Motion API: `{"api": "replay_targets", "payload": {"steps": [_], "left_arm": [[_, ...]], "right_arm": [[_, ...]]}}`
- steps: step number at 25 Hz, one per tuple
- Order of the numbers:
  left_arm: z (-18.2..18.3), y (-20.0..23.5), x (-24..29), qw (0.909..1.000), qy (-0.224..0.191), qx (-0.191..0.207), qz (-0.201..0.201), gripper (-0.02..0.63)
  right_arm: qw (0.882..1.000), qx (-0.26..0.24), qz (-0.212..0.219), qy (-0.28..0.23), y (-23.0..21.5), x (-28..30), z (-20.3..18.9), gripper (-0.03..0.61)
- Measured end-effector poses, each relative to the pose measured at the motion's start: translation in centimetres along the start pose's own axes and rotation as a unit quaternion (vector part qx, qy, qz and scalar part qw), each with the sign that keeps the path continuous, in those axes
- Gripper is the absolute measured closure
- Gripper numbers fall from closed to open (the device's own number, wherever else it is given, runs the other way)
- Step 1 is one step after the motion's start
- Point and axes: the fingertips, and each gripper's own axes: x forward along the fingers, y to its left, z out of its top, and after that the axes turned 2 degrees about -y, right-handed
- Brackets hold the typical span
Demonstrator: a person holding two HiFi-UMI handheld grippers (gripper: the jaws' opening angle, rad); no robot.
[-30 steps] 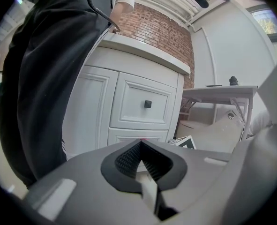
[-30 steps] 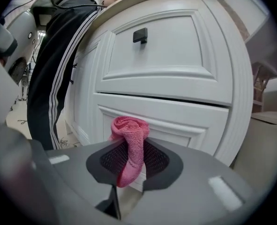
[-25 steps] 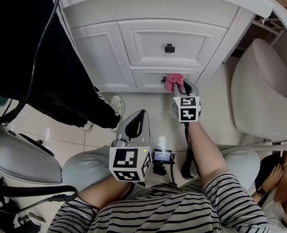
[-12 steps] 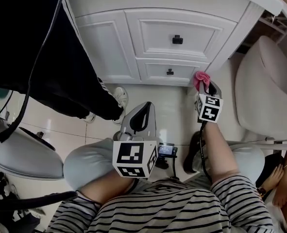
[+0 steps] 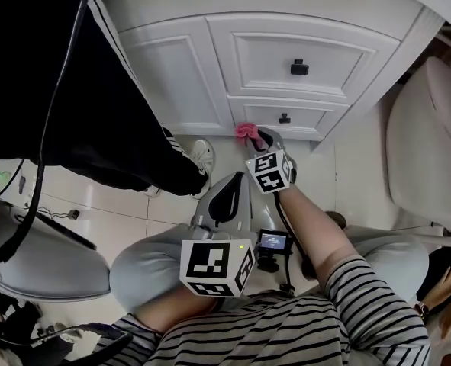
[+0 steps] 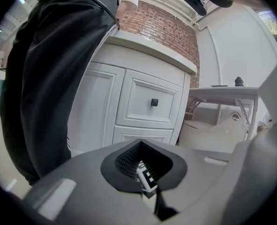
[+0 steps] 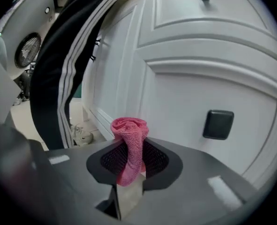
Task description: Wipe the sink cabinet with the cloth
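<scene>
Jaws clamped on the cloth (image 5: 247, 131), the right gripper (image 5: 262, 137) has swept left along the lower drawer (image 5: 305, 117) of the sink cabinet (image 5: 179, 75); wiping looks mid-stroke. The left gripper (image 5: 223, 193) idles, jaws together.

Showed a pink cloth (image 7: 129, 135) of coarse, open knit, soft and matt, gripped by the right gripper (image 7: 130, 165) of smooth matt grey plastic with black ribbed pads (image 7: 158, 157). Showed the sink cabinet (image 5: 175, 75) in smooth white paint with a slight sheen, its square knob (image 7: 218, 124) matt black. Showed glossy pale floor tiles (image 5: 126, 204) near the cabinet's foot and rough red brick (image 6: 161, 29) far behind.
</scene>
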Motion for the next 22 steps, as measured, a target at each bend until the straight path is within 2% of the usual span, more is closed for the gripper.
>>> {"api": "replay_targets", "payload": {"steps": [4, 6, 8, 10, 12, 15, 18, 22], "left_arm": [[-0.2, 0.7, 0.3, 0.9999, 0.003, -0.010, 0.005, 0.620], [0.0, 0.5, 0.3, 0.9999, 0.002, -0.009, 0.003, 0.620], [0.3, 0.0, 0.3, 1.0000, -0.002, -0.002, -0.002, 0.620], [0.5, -0.6, 0.0, 0.9999, -0.006, 0.010, -0.003, 0.620], [0.5, -0.7, -0.2, 0.9996, -0.008, 0.026, 0.002, 0.620], [0.9, -0.5, 0.0, 0.9981, -0.017, 0.058, 0.012, 0.620], [2.0, -1.0, -0.8, 0.9967, -0.031, 0.074, 0.011, 0.620], [2.8, -3.1, -3.1, 0.9920, -0.048, 0.117, 0.007, 0.620]], "right_arm": [[0.998, 0.019, -0.046, 0.023, -5.4, -1.8, -2.9, 0.491], [0.995, 0.033, -0.089, 0.036, -8.9, -4.2, -4.4, 0.491], [0.985, 0.065, -0.153, 0.055, -13.3, -7.5, -6.3, 0.491], [0.969, 0.101, -0.211, 0.080, -17.0, -11.2, -8.2, 0.492], [0.959, 0.126, -0.238, 0.092, -18.8, -14.5, -9.0, 0.493], [0.958, 0.149, -0.238, 0.062, -19.6, -17.7, -5.7, 0.492], [0.963, 0.147, -0.228, -0.012, -19.2, -21.9, 1.7, 0.492], [0.971, 0.148, -0.168, -0.085, -14.6, -28.6, 9.3, 0.492]]}}
